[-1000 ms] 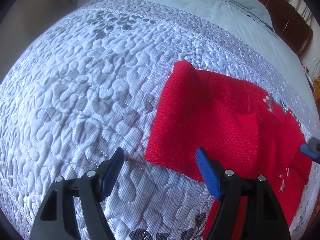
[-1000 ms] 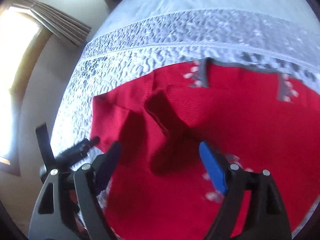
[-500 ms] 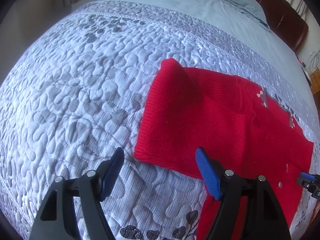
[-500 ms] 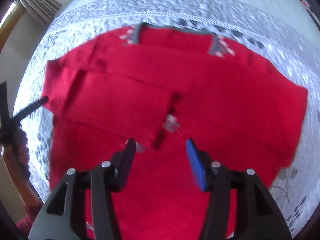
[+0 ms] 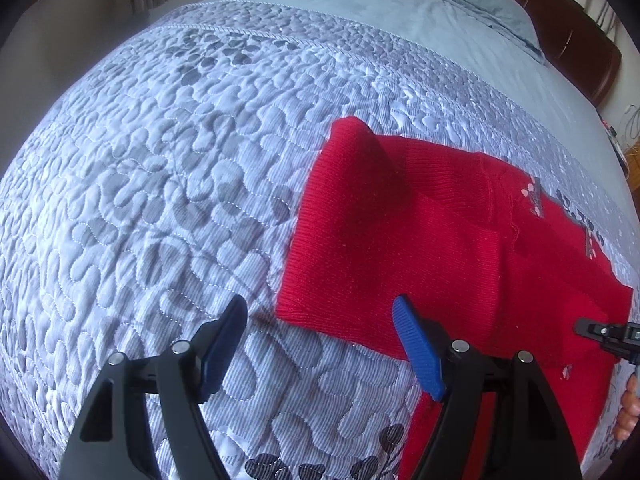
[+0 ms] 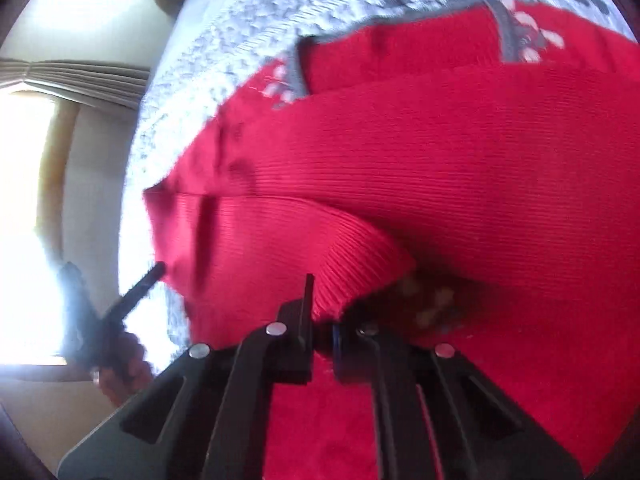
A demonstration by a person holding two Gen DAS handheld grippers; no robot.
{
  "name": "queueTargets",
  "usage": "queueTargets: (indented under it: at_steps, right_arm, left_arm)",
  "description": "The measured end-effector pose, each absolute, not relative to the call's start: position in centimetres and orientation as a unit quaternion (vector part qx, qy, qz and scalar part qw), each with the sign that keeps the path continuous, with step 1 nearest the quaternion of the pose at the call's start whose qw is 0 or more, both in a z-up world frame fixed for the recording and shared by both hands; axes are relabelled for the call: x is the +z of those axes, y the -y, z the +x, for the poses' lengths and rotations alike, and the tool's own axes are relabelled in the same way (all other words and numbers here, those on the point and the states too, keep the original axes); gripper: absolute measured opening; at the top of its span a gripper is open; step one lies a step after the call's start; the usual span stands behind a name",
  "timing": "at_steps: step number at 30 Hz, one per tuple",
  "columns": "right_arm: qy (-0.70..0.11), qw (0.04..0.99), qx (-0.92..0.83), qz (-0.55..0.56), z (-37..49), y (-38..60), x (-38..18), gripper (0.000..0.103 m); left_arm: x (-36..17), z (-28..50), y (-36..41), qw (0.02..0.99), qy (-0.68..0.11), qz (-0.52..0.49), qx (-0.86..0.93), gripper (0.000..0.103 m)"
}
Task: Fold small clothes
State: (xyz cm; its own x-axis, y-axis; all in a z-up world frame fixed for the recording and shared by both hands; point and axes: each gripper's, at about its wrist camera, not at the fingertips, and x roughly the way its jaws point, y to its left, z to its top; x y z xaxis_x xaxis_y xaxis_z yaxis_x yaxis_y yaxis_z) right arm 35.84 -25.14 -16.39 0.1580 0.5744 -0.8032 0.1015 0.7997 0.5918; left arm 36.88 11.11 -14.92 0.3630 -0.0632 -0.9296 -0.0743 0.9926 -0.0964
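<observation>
The left gripper point(image 5: 320, 322) hangs wide open over the quilt point(image 5: 160, 184), just off the red sweater's point(image 5: 400, 240) left edge. The sweater lies partly folded on the bed, and the right gripper point(image 6: 322, 334) is clamped on its cuff point(image 6: 352, 276).

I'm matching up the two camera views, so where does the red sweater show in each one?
Left wrist: red sweater lies right of centre on the quilted bedspread.
Right wrist: it fills centre and right; right gripper pinches a fold.
Shared landmark: the sweater's grey trim.
</observation>
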Motion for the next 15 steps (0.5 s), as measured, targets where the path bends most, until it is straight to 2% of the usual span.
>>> queueTargets:
  at_steps: [8, 13, 15]
  right_arm:
    - [-0.571, 0.801, 0.083, 0.159, 33.1, 32.5, -7.9, 0.005]
    - [-0.589, 0.794, -0.007, 0.151, 31.6, 38.7, -10.0, 0.005]
    - [-0.603, 0.781, -0.023, 0.16, 31.5, 40.3, -12.7, 0.012]
  left_arm:
    - [-14.6, 36.6, -10.4, 0.828, -0.557, -0.06, -0.001, 0.077]
    - [-15.4, 36.5, -8.4, 0.825, -0.564, -0.031, -0.011, 0.077]
    - [-15.9, 36.5, -7.6, 0.824, -0.567, -0.018, -0.012, 0.077]
